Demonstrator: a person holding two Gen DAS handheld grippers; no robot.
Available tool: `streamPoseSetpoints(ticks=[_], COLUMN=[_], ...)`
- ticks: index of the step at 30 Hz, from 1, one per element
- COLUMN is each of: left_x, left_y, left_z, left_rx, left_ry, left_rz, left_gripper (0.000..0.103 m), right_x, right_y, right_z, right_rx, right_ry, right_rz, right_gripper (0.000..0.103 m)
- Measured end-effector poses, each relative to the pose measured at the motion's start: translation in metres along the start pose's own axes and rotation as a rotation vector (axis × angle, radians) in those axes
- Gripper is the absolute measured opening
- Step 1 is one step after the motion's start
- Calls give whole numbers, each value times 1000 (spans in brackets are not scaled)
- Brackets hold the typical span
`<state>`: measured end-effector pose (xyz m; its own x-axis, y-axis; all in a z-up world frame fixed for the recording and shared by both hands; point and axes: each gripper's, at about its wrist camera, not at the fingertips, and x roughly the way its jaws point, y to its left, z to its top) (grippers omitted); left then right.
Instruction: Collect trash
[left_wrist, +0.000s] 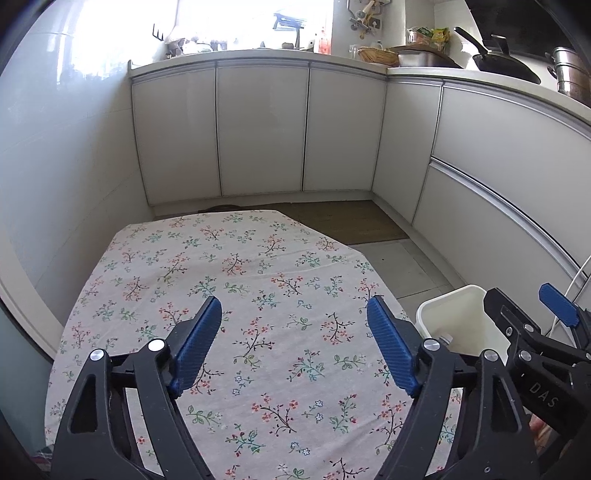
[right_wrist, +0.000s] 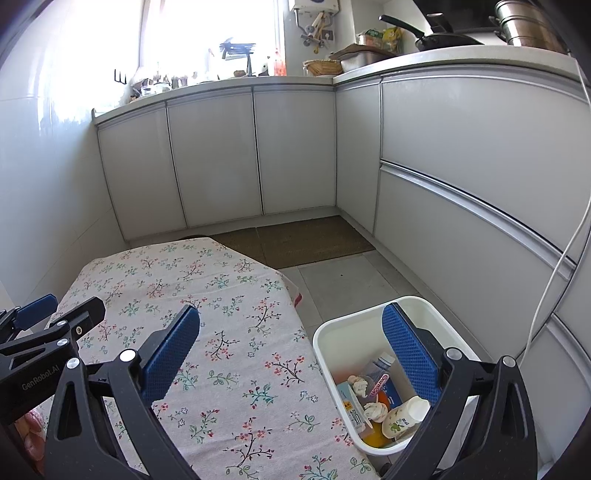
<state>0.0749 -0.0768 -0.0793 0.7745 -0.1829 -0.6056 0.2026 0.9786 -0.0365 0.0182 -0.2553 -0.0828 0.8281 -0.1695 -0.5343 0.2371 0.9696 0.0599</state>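
- The left gripper (left_wrist: 293, 343) hangs wide apart, holding nothing, over the floral counter (left_wrist: 258, 280).
- The right gripper (right_wrist: 291, 347) gapes equally, empty, straddling the counter edge and white bin (right_wrist: 325, 345).
- Trash (right_wrist: 373, 402) lies in the bin: a small bottle, seemingly a toothpaste tube, crumpled tissues.

The surface (left_wrist: 258, 295) is covered by a pale cloth printed with red, blue and green flower sprigs on dark stems. Each tool, left (left_wrist: 294, 345) and right (right_wrist: 291, 354), is built in black, with ribbed blue pads (left_wrist: 199, 343) and silver pivot bolts. The bin (right_wrist: 332, 332) is coloured white. Inside it, a white tube (right_wrist: 382, 378) with red lettering and a blue band, a white bottle (right_wrist: 404, 415) with green print, white crumpled paper (right_wrist: 375, 410) and an orange item (right_wrist: 376, 435) are seen. The cabinets (right_wrist: 214, 158) are finished in light grey. A brown mat (right_wrist: 295, 240) is laid on the grey tiled floor (right_wrist: 343, 280).
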Motion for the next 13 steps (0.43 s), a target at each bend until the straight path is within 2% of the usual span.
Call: streamPoseSetpoints(ticks=[3, 7, 13], left_x=[-1, -1, -1], left_y=[0, 0, 3], left_z=[1, 1, 2], left_rx=[-4, -3, -27], left_ry=[-2, -1, 9], left_rz=[-4, 2, 18], left_gripper=[78, 88, 94], right_x=[1, 2, 3], right_y=[0, -2, -1], right_z=[-1, -1, -2], right_rx=[2, 15, 21], right_ry=[0, 3, 10], right_rz=[-8, -35, -43], right_gripper=[96, 96, 96])
